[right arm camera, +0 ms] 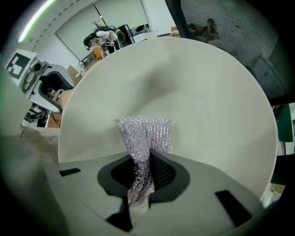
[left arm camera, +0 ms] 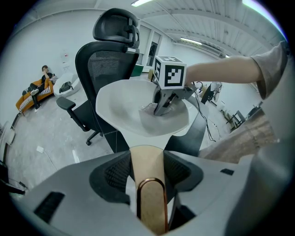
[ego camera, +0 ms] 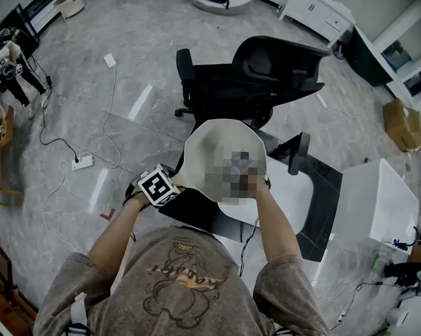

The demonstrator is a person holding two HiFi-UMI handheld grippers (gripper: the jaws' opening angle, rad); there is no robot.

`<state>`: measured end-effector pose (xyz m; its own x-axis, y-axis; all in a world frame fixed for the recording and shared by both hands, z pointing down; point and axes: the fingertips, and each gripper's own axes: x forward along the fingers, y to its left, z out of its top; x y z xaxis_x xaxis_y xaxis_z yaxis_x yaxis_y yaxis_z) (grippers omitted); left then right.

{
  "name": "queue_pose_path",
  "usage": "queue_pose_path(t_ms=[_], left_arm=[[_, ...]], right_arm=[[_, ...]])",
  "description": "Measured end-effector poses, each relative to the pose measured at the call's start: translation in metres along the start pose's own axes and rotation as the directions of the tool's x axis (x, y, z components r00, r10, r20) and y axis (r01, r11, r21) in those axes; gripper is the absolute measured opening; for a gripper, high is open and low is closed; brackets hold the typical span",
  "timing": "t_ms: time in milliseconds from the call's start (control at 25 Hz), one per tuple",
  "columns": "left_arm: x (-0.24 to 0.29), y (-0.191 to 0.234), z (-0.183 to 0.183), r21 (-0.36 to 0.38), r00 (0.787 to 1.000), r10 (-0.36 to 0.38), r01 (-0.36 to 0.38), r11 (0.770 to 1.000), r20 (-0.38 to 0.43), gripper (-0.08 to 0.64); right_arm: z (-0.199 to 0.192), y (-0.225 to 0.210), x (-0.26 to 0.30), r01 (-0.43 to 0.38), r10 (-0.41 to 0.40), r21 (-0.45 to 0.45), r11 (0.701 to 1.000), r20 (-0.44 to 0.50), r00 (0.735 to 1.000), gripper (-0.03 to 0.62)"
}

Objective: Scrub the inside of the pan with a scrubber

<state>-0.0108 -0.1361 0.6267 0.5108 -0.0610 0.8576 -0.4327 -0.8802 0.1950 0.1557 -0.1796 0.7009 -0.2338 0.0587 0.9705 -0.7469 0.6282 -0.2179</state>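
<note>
Pan handle (left arm camera: 146, 159) is clamped by left gripper (left arm camera: 147, 179); scrubber (right arm camera: 145, 133), pinched by right gripper (right arm camera: 143, 177), is pressed against pale pan interior (right arm camera: 198, 92). Office chair (ego camera: 262, 76) and grey floor (ego camera: 131, 58) are seen beyond grippers.

1. We wear a grey-brown short-sleeved T-shirt (ego camera: 186, 263) with a dark cartoon print (ego camera: 182, 288).
2. Black-and-white straps (ego camera: 78, 316) sit on our shoulders.
3. Our grey left gripper (left arm camera: 148, 173) has black ribbed pads (left arm camera: 115, 174) and a black-and-white marker cube (ego camera: 158, 185).
</note>
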Motion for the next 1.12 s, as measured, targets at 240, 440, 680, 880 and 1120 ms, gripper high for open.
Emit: queue_pose_path(t_ms=[240, 440, 680, 880, 1120], left_arm=[[0.000, -0.001, -0.001, -0.003, 1.000, -0.004, 0.004, 1.000, -0.004, 0.236], [0.001, 0.000, -0.001, 0.001, 1.000, -0.006, 0.006, 1.000, -0.006, 0.236], [0.001, 0.000, -0.001, 0.002, 1.000, -0.009, 0.009, 1.000, -0.009, 0.236], [0.001, 0.000, -0.002, 0.001, 1.000, -0.010, 0.010, 1.000, -0.012, 0.236], [0.000, 0.000, -0.002, -0.001, 1.000, -0.010, 0.010, 1.000, -0.018, 0.236]], right_arm=[[0.002, 0.031, 0.006, -0.079, 0.079, -0.040, 0.996, -0.008, 0.997, 0.074], [0.013, 0.056, 0.012, -0.142, 0.143, -0.077, 0.987, 0.000, 0.990, 0.074], [0.037, 0.078, 0.019, -0.205, 0.210, -0.087, 0.975, 0.046, 0.977, 0.074], [0.062, 0.084, 0.024, -0.221, 0.228, -0.071, 0.973, 0.116, 0.967, 0.074], [0.090, 0.076, 0.023, -0.194, 0.196, -0.032, 0.981, 0.217, 0.956, 0.074]])
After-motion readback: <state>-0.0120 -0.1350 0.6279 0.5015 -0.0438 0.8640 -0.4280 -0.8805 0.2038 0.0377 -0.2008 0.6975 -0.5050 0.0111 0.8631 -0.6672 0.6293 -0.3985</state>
